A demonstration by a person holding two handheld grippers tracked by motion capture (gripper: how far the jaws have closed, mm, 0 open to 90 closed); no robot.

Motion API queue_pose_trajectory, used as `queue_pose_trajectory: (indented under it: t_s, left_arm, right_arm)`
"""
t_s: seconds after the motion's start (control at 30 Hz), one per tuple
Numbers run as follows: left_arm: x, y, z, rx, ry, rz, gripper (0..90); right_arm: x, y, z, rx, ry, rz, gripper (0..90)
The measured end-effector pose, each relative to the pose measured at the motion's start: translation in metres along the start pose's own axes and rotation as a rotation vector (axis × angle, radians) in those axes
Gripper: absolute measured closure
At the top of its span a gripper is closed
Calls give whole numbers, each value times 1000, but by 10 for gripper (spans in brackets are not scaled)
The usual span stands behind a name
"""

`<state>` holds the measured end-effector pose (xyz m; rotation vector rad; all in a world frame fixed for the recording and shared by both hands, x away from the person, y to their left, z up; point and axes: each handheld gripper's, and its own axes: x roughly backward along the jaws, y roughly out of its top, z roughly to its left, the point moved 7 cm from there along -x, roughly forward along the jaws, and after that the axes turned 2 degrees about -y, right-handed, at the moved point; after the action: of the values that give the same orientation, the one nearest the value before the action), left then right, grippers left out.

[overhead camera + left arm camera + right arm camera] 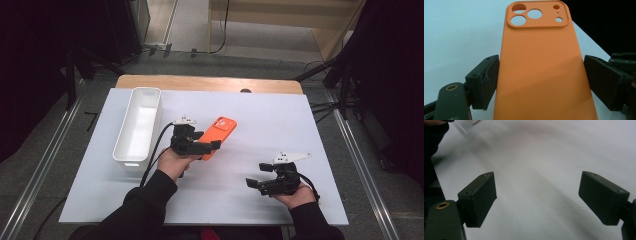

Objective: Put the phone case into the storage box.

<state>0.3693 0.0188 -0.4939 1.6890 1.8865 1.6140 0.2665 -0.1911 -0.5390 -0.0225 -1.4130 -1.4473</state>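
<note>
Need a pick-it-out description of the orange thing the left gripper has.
Start at the white board covering the table, then find the long white plastic bin on its left side. Just right of the bin, the left gripper is shut on a flat orange silicone phone case, clamped across its width. It is the one orange item, with round camera cutouts at its far end.

The high view looks forward and down from above the person's side onto the white rectangular table sheet [260,115], fairly far off. Each gripper view rides low and close, looking along its jaws. The orange silicone phone case [541,75] appears centre-frame in the high view [218,136] too.
</note>
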Motion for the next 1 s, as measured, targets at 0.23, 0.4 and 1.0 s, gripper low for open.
queue_pose_trajectory:
  t_s: [0.23,0.4,1.0]
  left_arm:
    - [8,-1,6,20,39,-56,161]
    - [8,-6,9,39,69,-85,161]
    - [4,-18,5,56,96,-141,161]
  right_arm:
    - [0,2,0,-7,-2,-5,136]
    - [2,4,1,-7,-4,-17,136]
    - [7,33,10,-34,-14,-74,136]
